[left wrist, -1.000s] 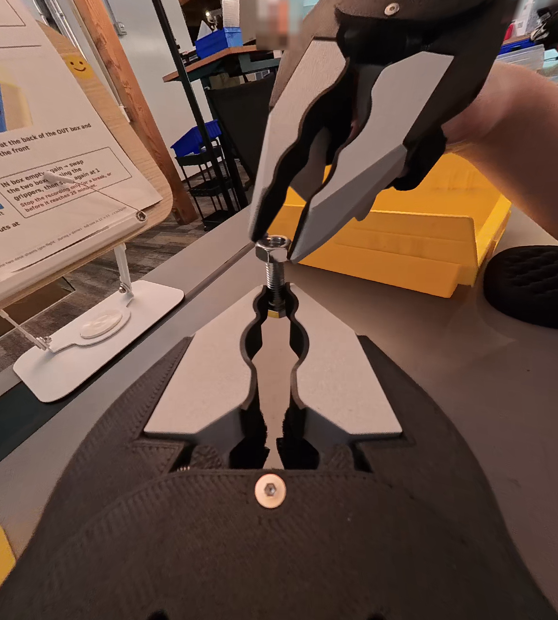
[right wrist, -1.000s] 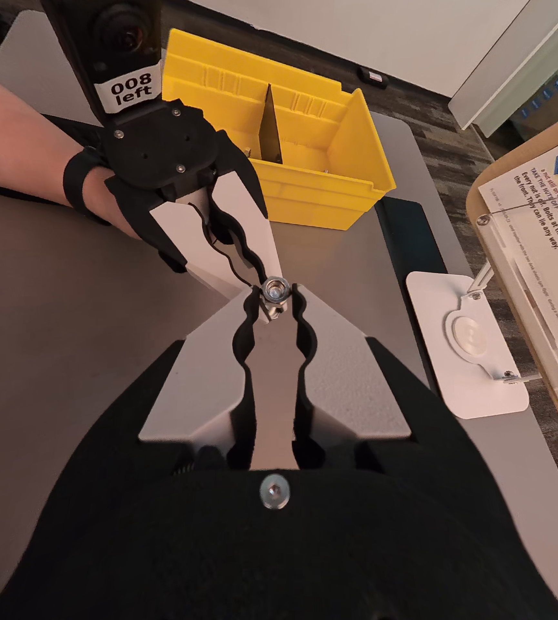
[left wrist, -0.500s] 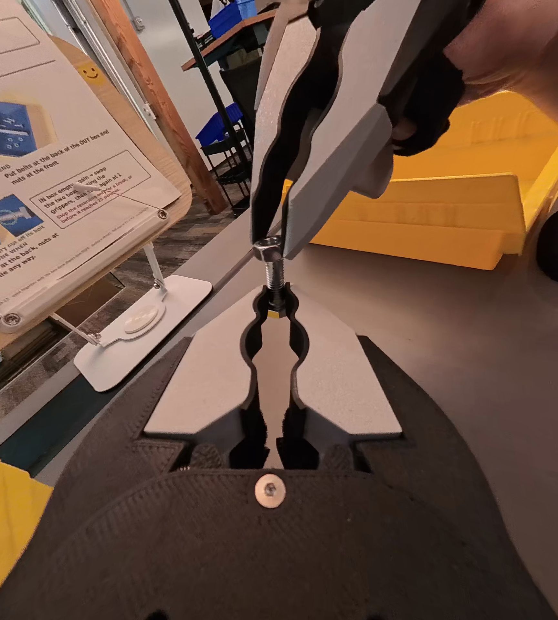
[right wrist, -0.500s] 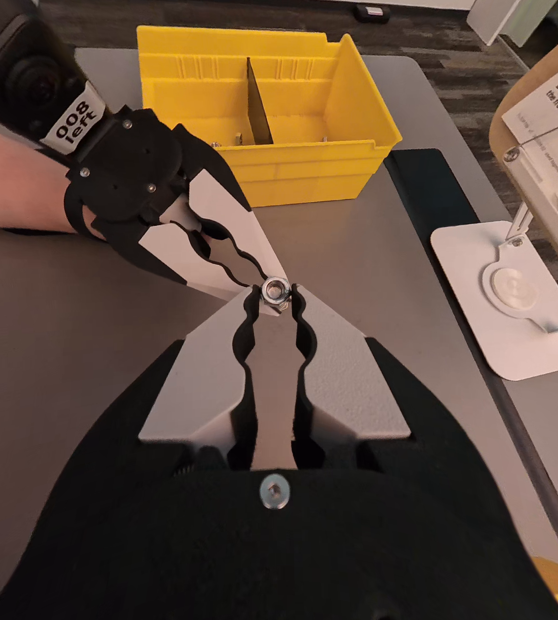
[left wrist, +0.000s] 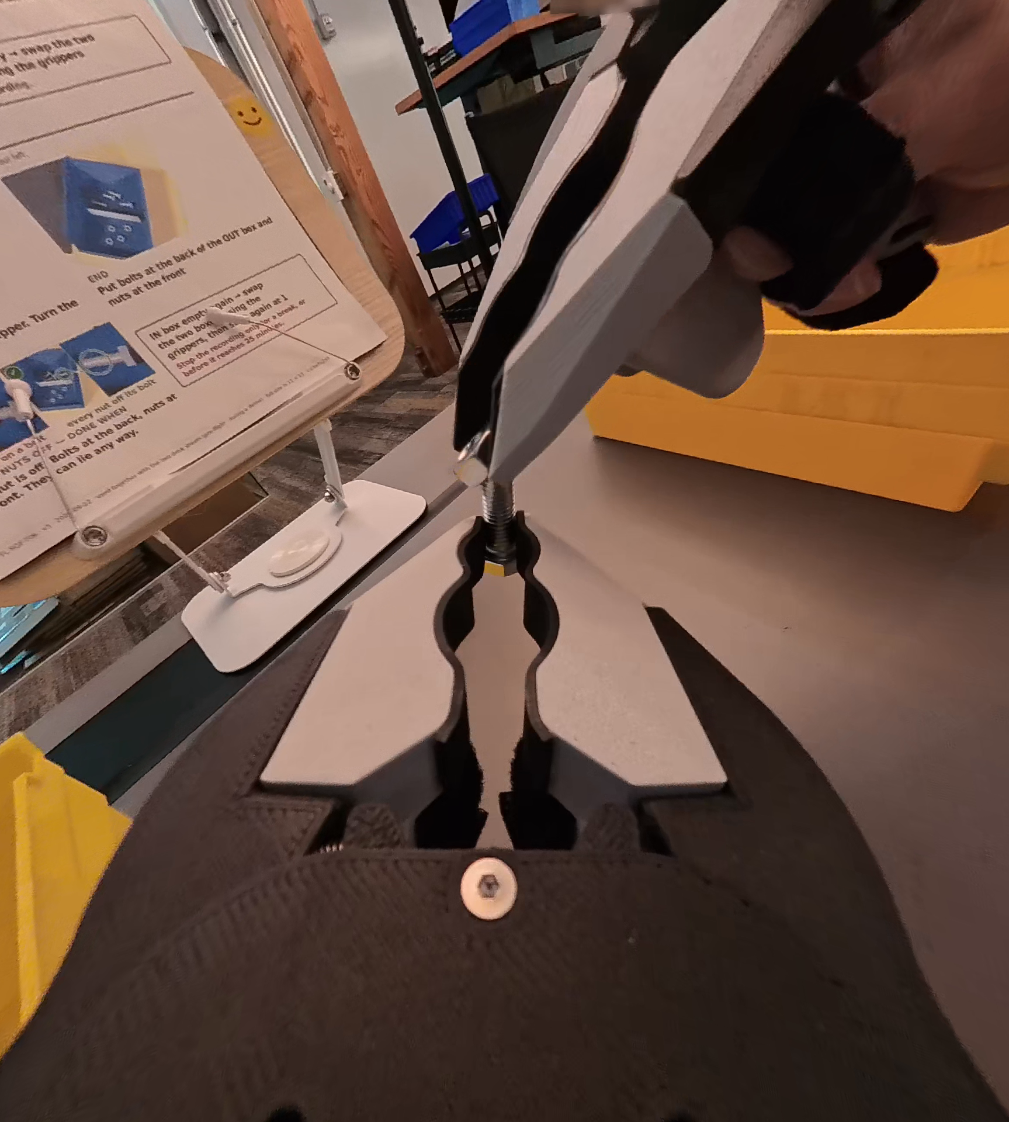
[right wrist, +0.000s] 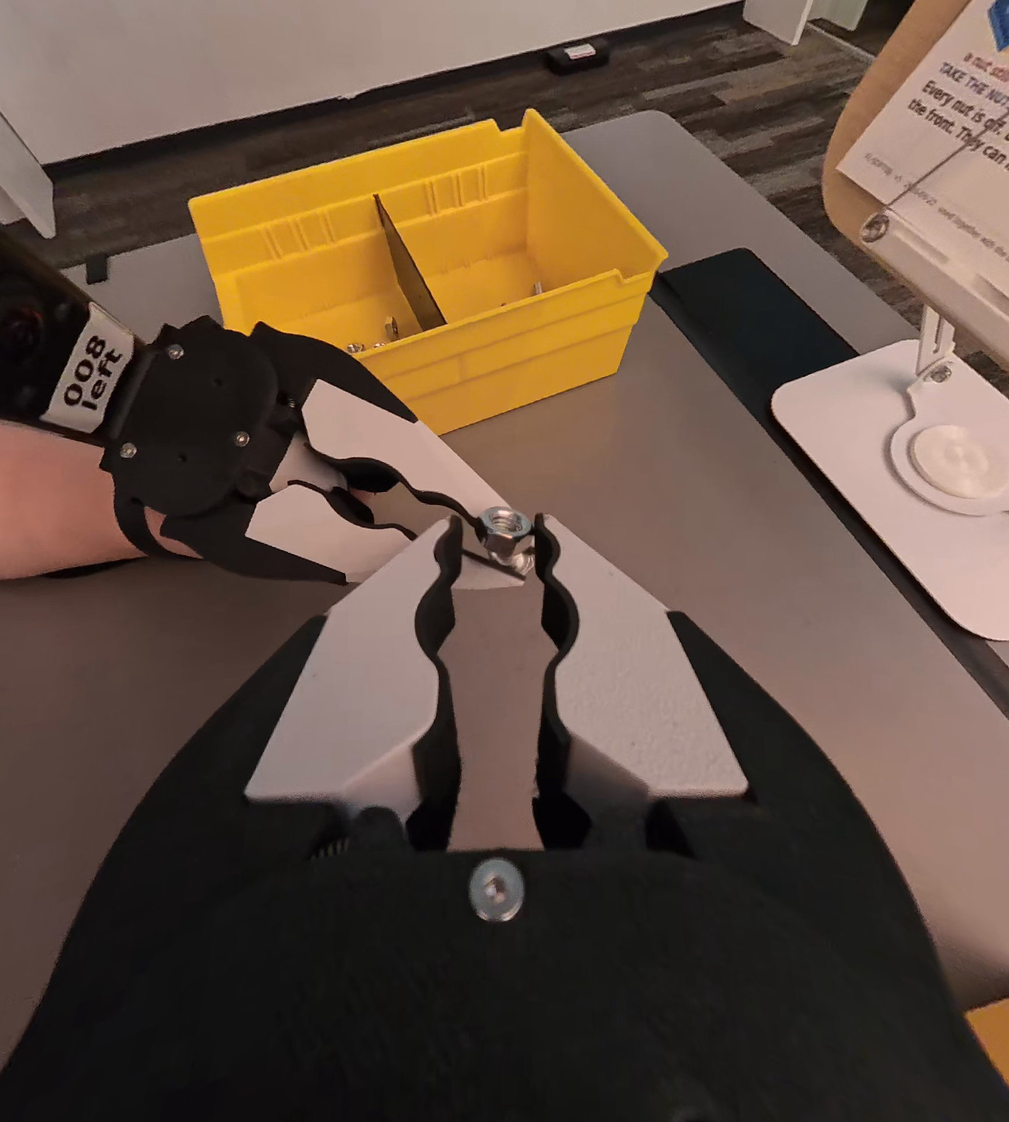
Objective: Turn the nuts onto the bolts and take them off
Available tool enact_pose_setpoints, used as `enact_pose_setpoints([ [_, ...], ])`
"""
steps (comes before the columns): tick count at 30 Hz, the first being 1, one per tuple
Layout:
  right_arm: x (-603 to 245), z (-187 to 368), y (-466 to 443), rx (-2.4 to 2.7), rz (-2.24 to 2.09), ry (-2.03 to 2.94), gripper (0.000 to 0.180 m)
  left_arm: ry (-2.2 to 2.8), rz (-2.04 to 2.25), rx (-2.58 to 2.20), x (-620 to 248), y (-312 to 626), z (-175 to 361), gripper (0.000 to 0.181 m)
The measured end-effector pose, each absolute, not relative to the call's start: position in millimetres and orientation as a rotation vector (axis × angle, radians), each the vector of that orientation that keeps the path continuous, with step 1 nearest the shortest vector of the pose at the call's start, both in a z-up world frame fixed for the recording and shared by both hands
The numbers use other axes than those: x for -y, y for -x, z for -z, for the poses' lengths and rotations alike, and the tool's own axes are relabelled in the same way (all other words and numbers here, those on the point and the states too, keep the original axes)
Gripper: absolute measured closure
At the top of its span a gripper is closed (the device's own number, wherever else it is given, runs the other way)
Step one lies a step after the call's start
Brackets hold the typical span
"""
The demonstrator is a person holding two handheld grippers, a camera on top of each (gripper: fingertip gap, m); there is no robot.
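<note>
My left gripper (left wrist: 499,549) is shut on the head end of a steel bolt (left wrist: 497,513), whose threaded shaft points away from it. A silver hex nut (left wrist: 470,466) sits at the tip of the shaft. My right gripper (left wrist: 477,452) comes down from the upper right and is shut on the nut. In the right wrist view the nut (right wrist: 505,527) is clamped between my right gripper's (right wrist: 502,537) tips, hole facing up. The left gripper (right wrist: 492,567) reaches in from the left with the bolt (right wrist: 511,555) under the nut. All are above the grey table (right wrist: 641,516).
A yellow divided bin (right wrist: 520,358) with several loose nuts and bolts stands behind the grippers. A second yellow bin (left wrist: 823,425) sits on the other side. An instruction board (left wrist: 125,243) on a white stand base (right wrist: 945,486) is at the table edge. My left and right fingertips are right by each other.
My right gripper has rolled around the bolt's axis with the nut in its tips, and now leans in from the right. The left gripper still holds the bolt.
</note>
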State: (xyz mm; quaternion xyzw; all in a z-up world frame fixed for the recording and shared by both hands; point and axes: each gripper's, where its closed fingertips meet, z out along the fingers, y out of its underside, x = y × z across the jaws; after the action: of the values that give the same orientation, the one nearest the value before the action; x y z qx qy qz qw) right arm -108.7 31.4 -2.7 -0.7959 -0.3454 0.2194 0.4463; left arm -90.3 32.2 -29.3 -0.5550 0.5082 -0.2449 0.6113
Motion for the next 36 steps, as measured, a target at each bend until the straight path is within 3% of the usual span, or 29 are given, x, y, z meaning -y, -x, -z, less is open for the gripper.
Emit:
enact_pose_setpoints([
  [12,-29,-3,107,0.941,-0.504,1.892,0.163,1.265,0.579,-1.153,-32,91,25,0.173],
  [23,-18,-31,117,0.973,-0.668,1.673,0.163,1.203,0.977,-1.039,-16,97,-4,0.174],
  [36,-5,-22,107,1.105,-0.628,1.702,0.163,1.123,0.797,-1.17,-4,88,4,0.174],
])
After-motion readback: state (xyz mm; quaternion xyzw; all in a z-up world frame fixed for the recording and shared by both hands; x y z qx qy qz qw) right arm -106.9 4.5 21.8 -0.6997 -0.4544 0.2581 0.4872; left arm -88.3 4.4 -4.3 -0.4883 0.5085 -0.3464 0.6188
